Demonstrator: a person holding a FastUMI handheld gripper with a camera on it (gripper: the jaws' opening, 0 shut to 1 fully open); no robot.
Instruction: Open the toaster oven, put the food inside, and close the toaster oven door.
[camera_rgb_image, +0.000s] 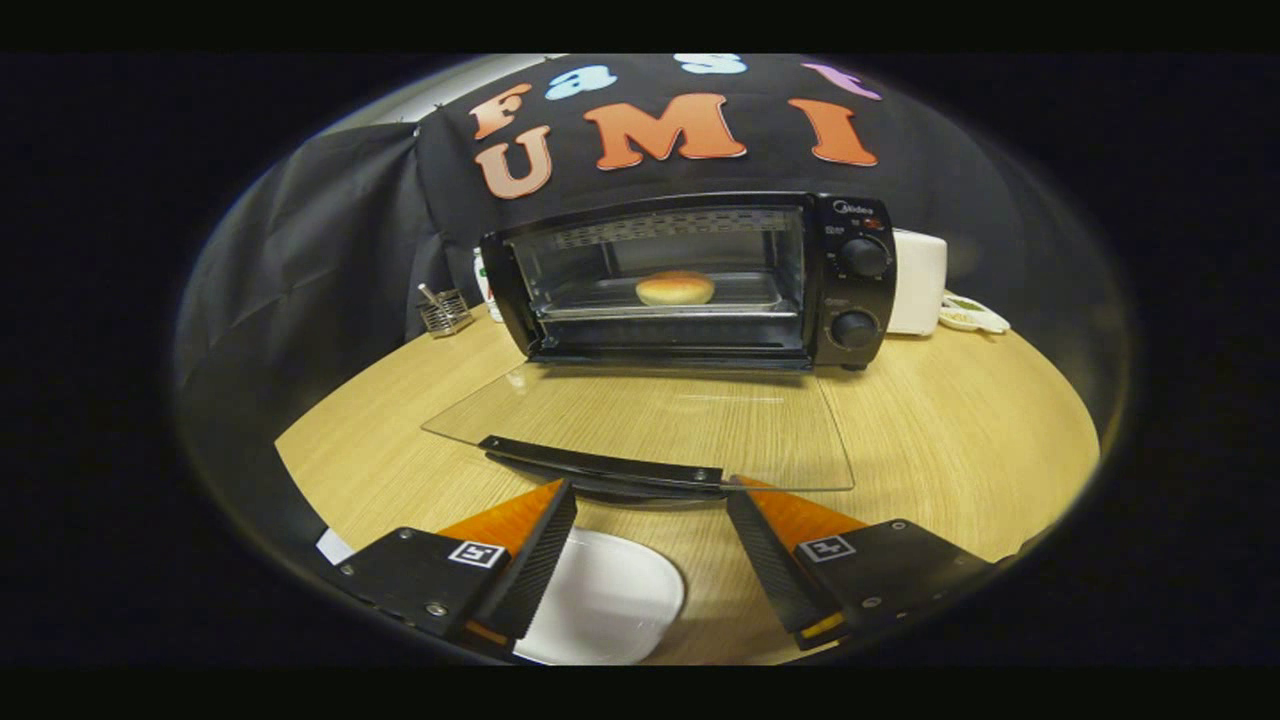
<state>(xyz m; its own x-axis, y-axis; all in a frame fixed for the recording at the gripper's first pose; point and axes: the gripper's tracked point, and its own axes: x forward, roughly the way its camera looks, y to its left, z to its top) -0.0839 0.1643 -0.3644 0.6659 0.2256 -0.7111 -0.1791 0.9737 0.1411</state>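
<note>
Claw (650, 490) spread wide, holding nothing; fingertips sit just short of the handle, one on each side of its middle. Between the fingers, lower down: a white rounded-square ceramic plate (605, 605), empty, lying on the light wood-grain round surface (960, 440).

Just ahead of the fingertips: black bar handle (600, 462) on the front edge of the clear glass oven door (650, 420). Door is folded fully down, lying flat out over the surface, hinged at the oven's base.

Beyond the door: black toaster oven (690, 280), cavity open. Golden-brown round bread bun (675, 288) sits inside on the metal tray (740, 295), roughly centred. Two black round knobs (862, 257) stacked on the oven's right-hand control panel.

Left of the oven: small wire-mesh basket (445, 312) with something metal standing in it, can't tell what. Right of the oven, just beside it: white boxy appliance (918, 280), partly hidden by the oven; further right a small white dish (972, 315) with greenish contents, too small to identify.

White paper corner (335, 546) at the surface edge beside the left finger.
</note>
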